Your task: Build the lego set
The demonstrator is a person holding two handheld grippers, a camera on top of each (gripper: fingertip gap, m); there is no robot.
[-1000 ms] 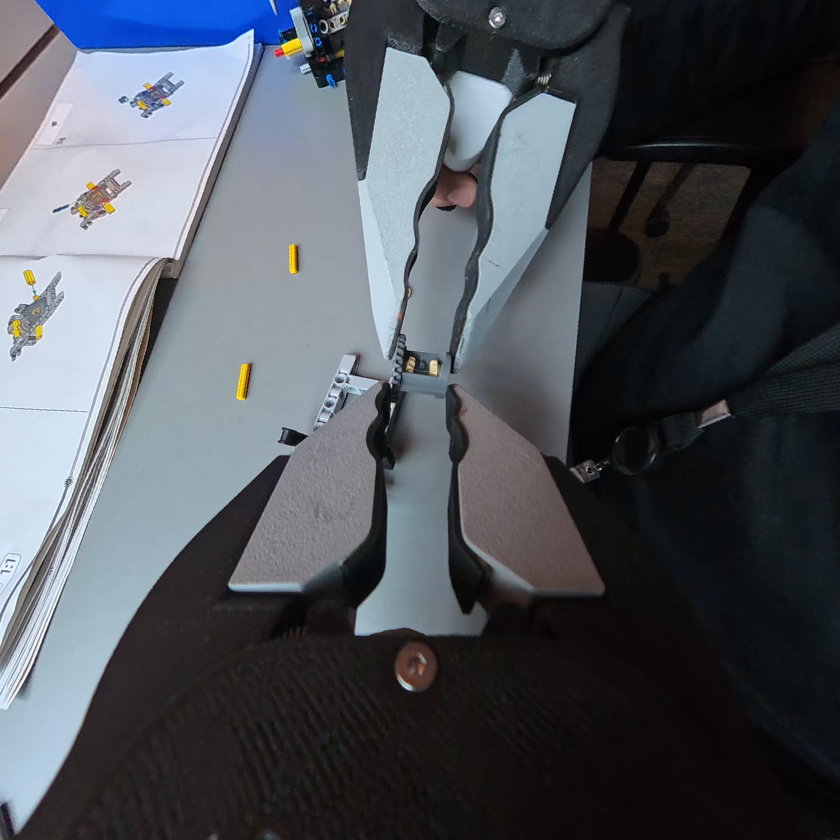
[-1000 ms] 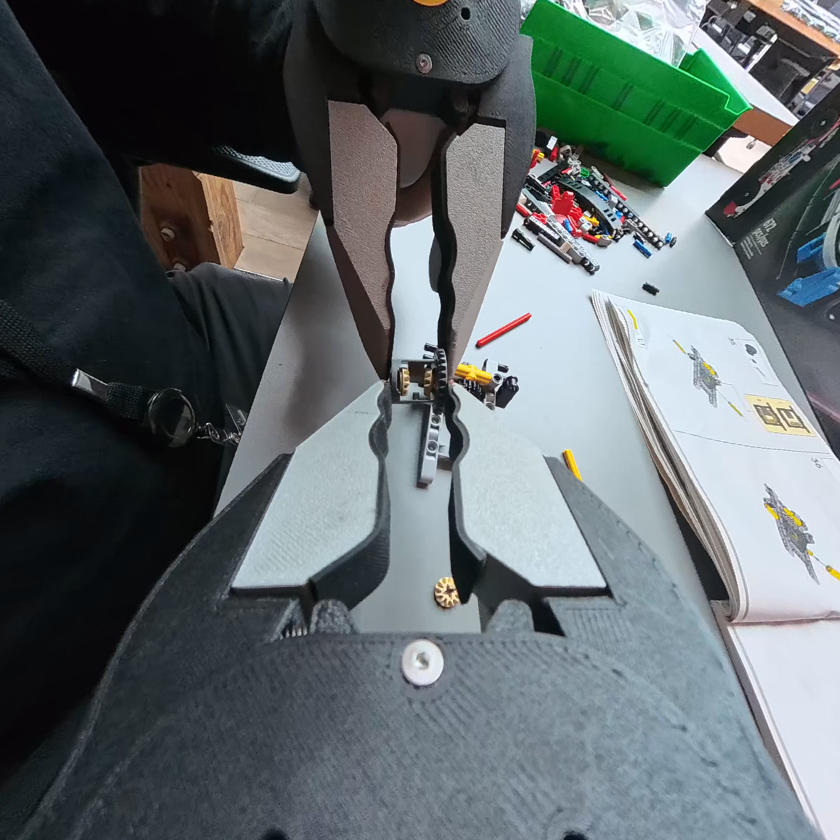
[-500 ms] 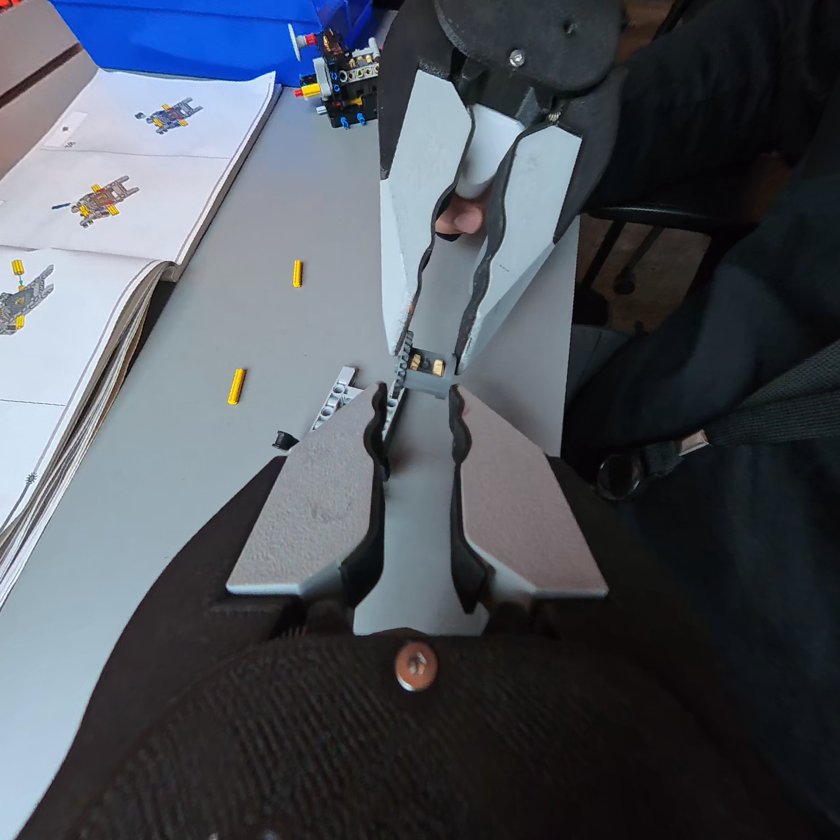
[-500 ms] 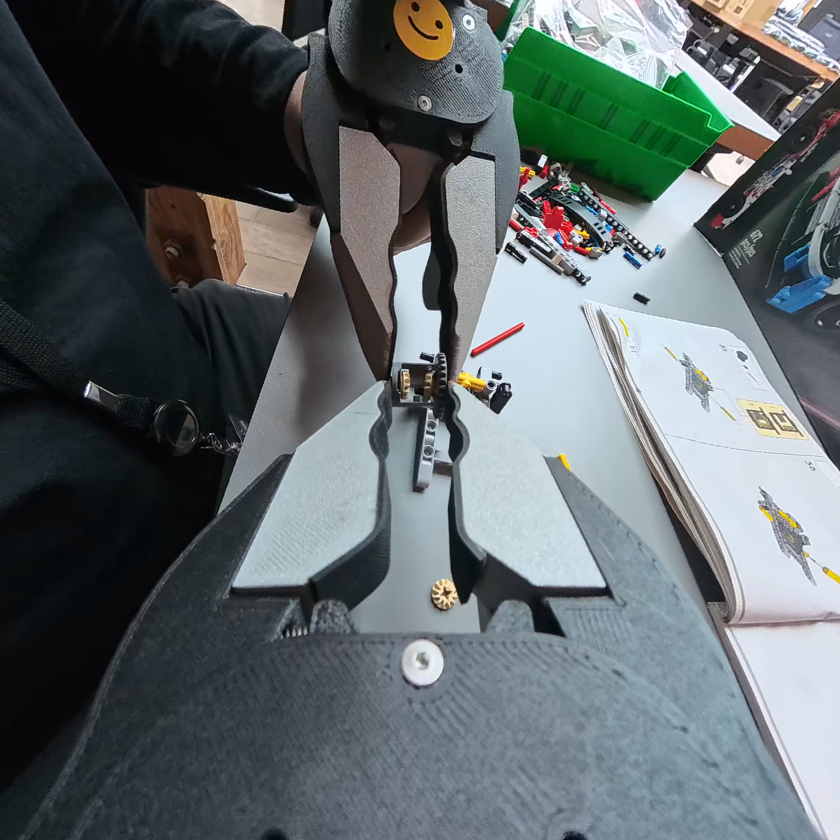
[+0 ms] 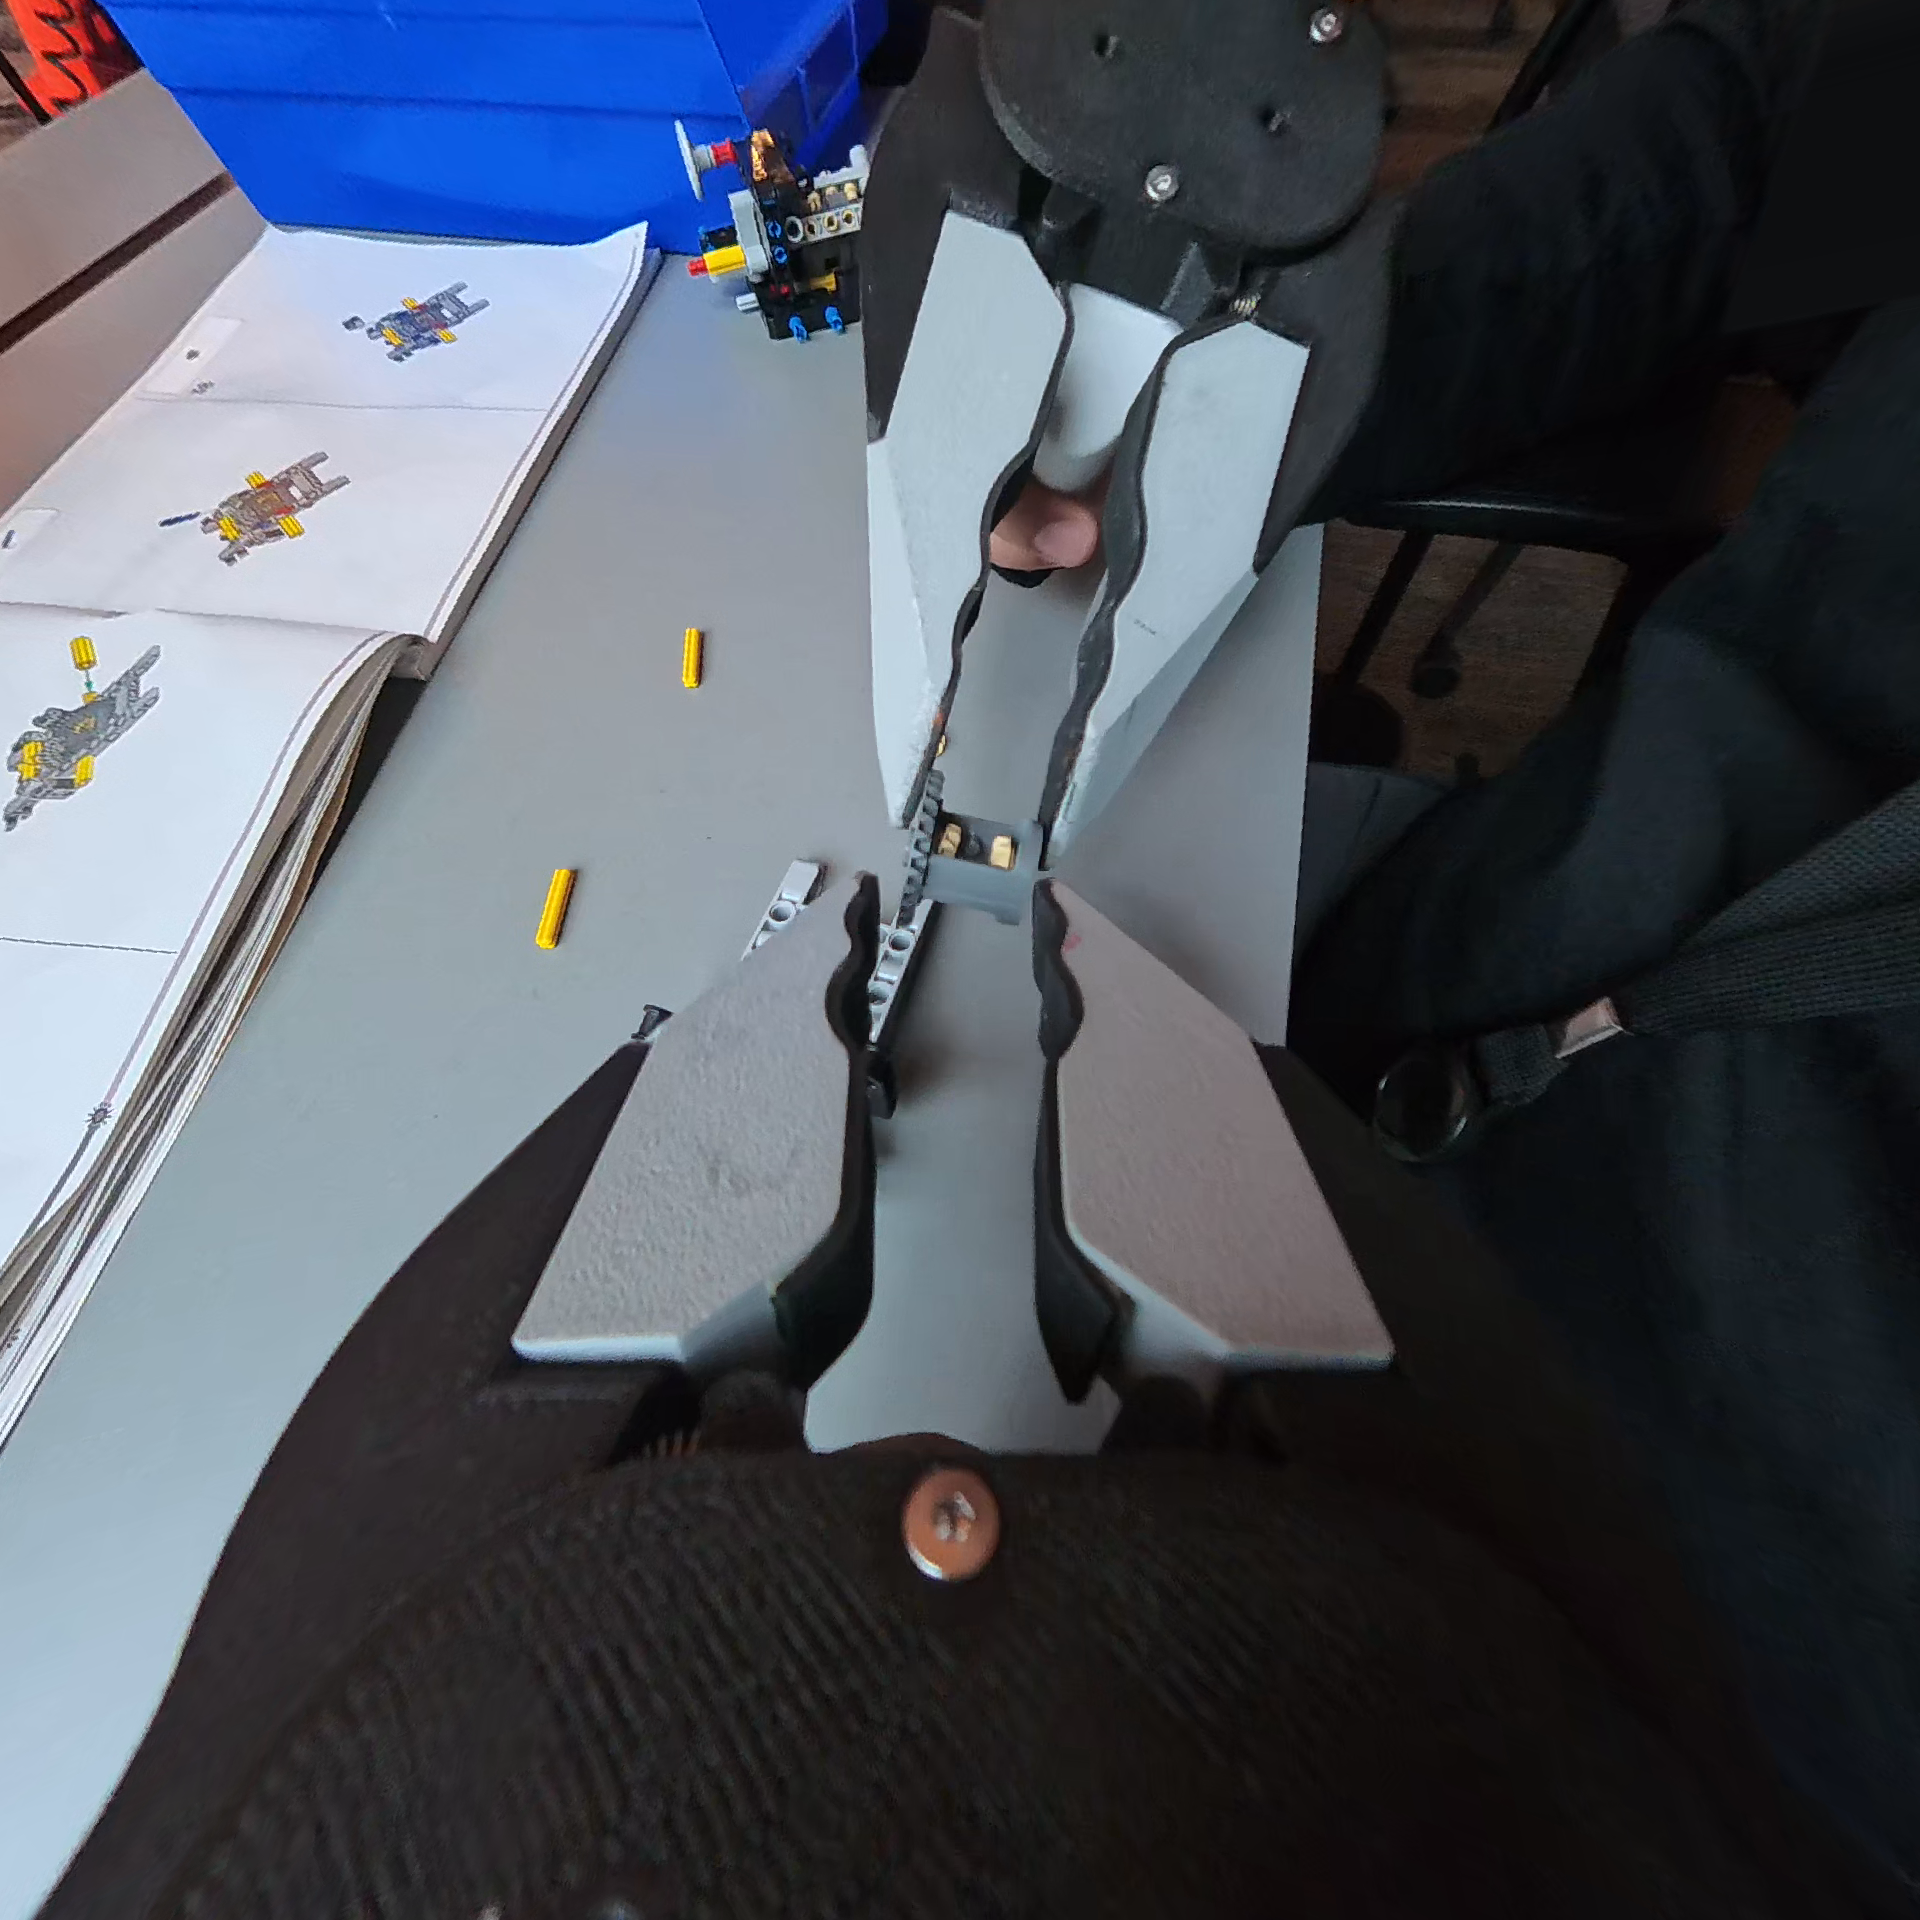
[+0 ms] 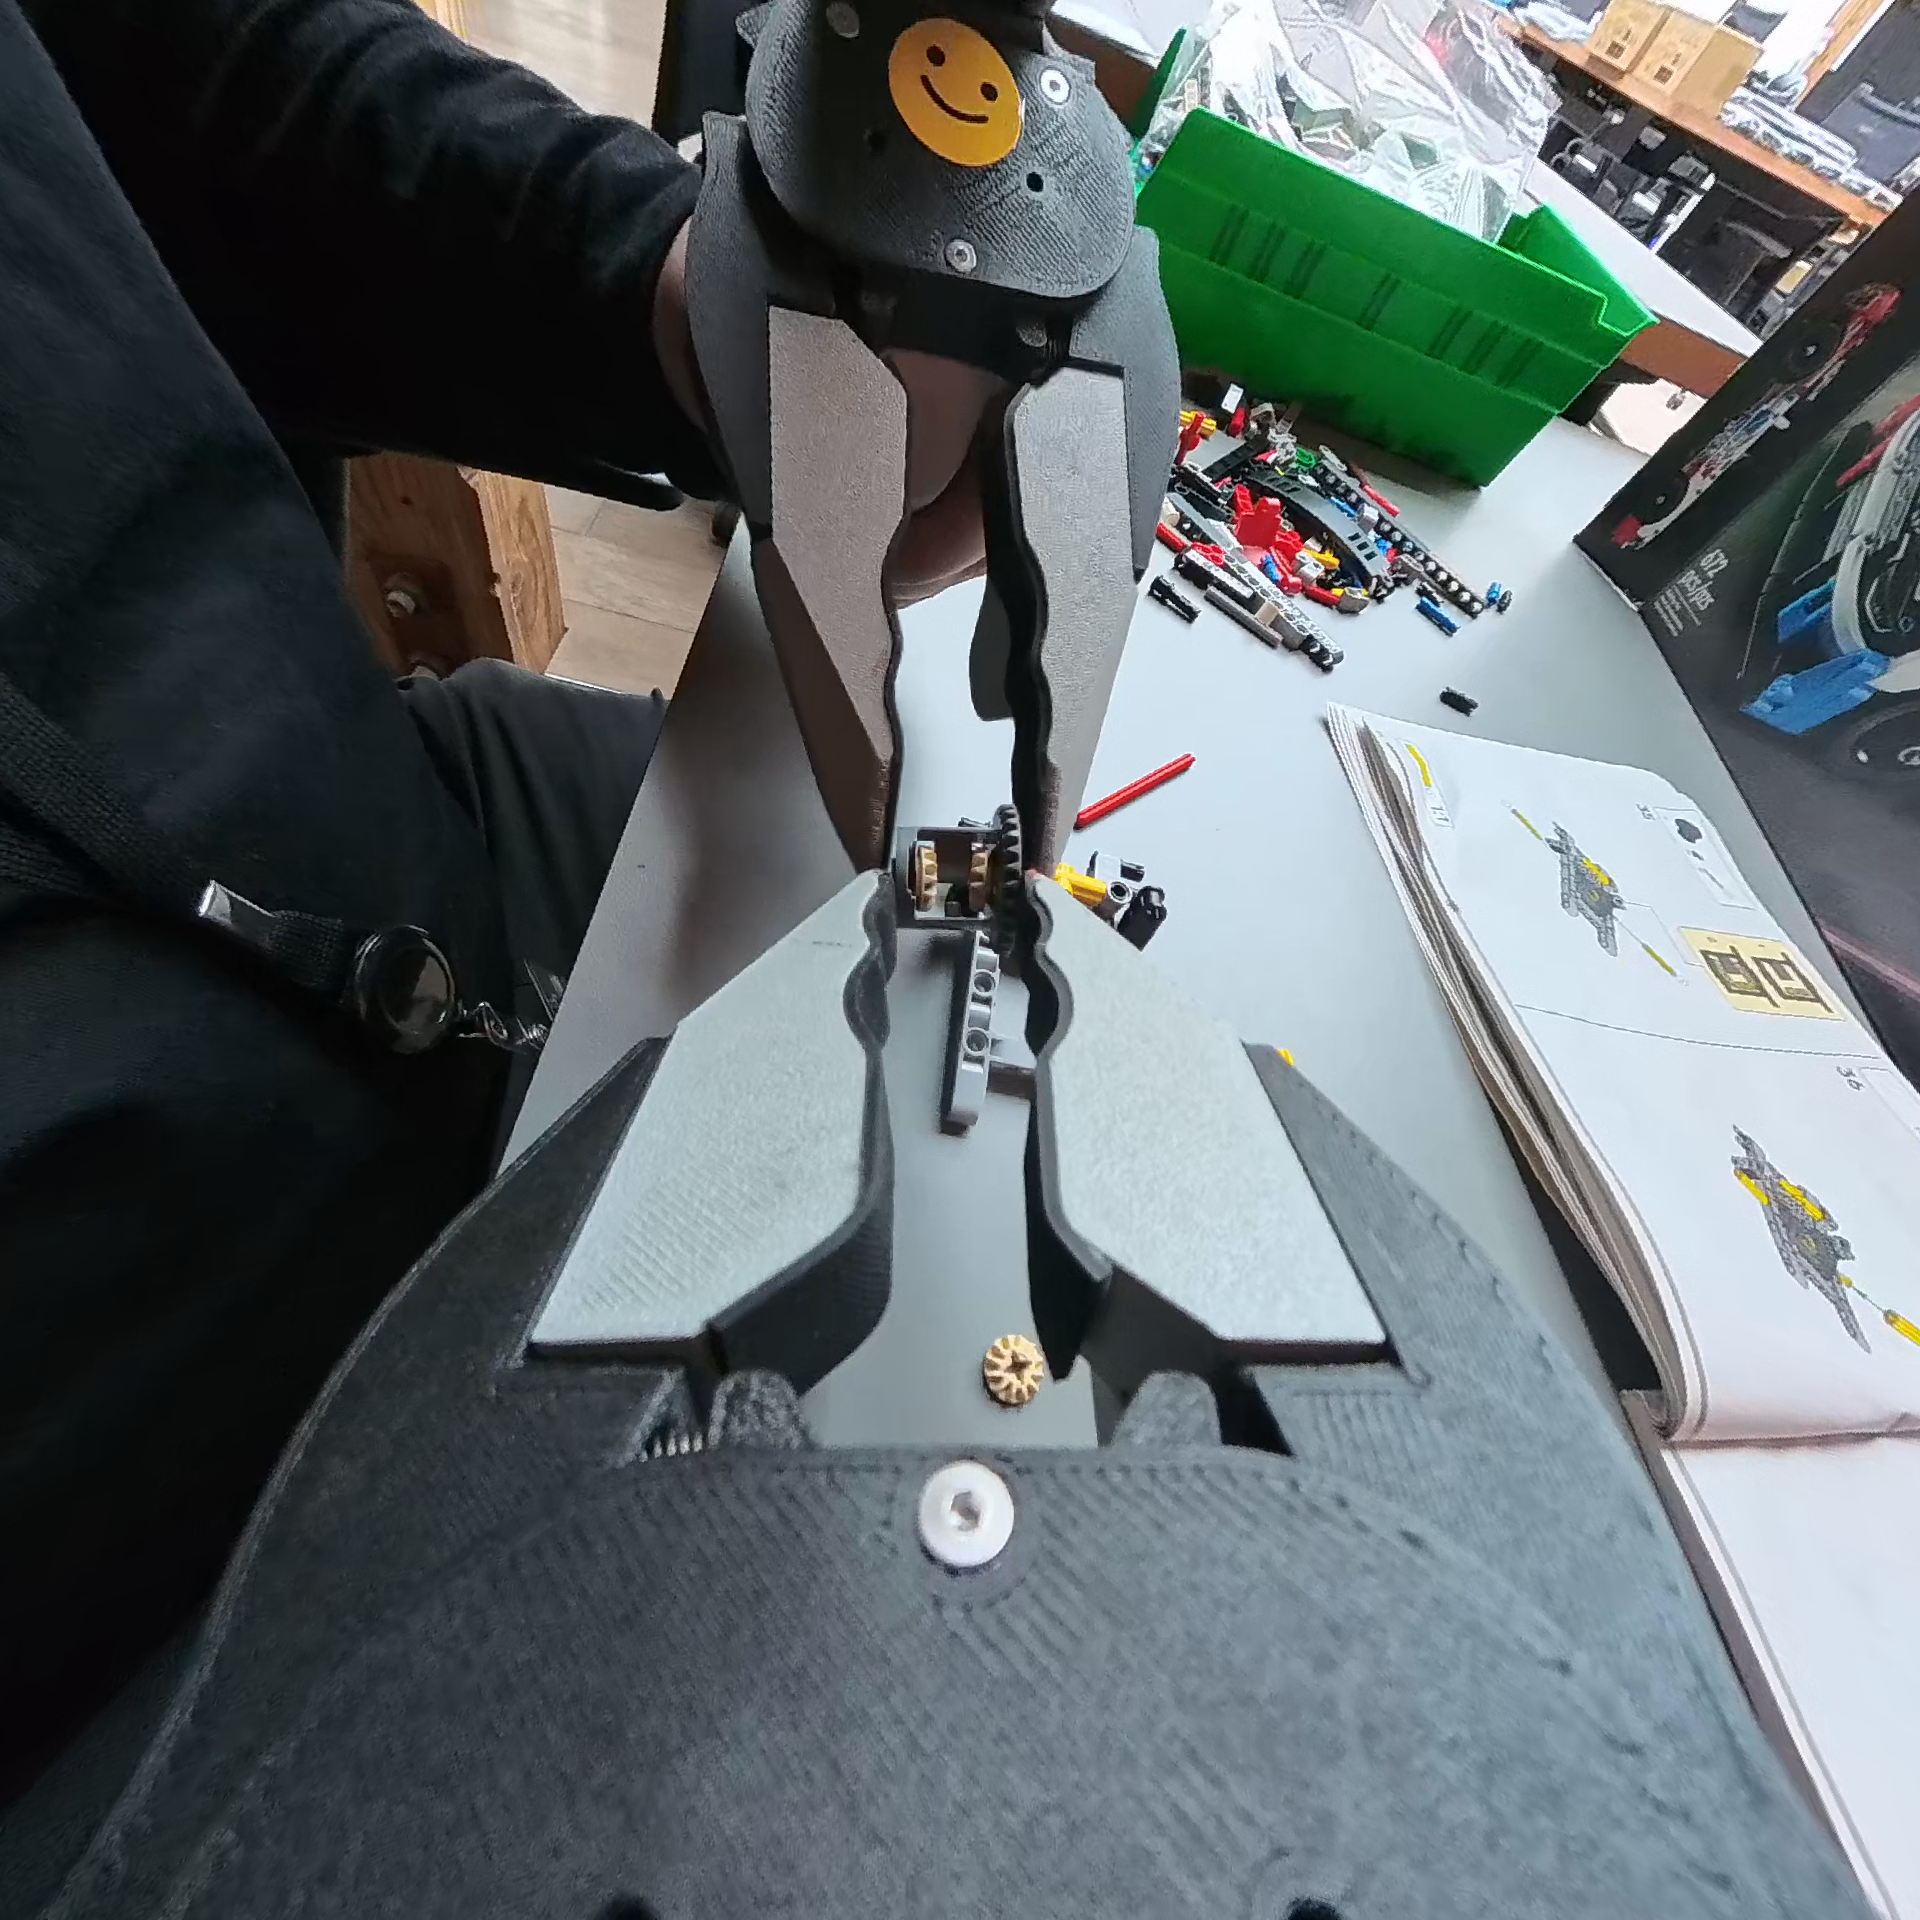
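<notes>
A small grey lego differential housing [image 5: 977,868] with tan bevel gears and a black ring gear is held in the air between two facing grippers. My right gripper [image 6: 958,888] is shut on it; in the left wrist view it comes down from above [image 5: 982,821]. My left gripper [image 5: 951,894] has its tips around the near end of the piece. Its right tip touches, and a narrow gap shows on the gear side. In the right wrist view the piece [image 6: 951,862] sits between both pairs of tips, with the left gripper [image 6: 961,857] above.
On the grey table [image 5: 623,520] lie a grey beam [image 6: 971,1029], two yellow axles [image 5: 554,907], a tan gear [image 6: 1012,1369], a red axle [image 6: 1132,792] and an open instruction booklet [image 6: 1662,1039]. A part pile [image 6: 1299,551], green bin [image 6: 1351,291], blue bin [image 5: 468,104] and sub-assembly [image 5: 795,249] stand farther off. My left and right fingertips are right by each other.
Both grippers have tilted a little with the piece between them. My left gripper's fingers have spread slightly, so a small gap shows beside the gear. The right gripper's grip looks unchanged.
</notes>
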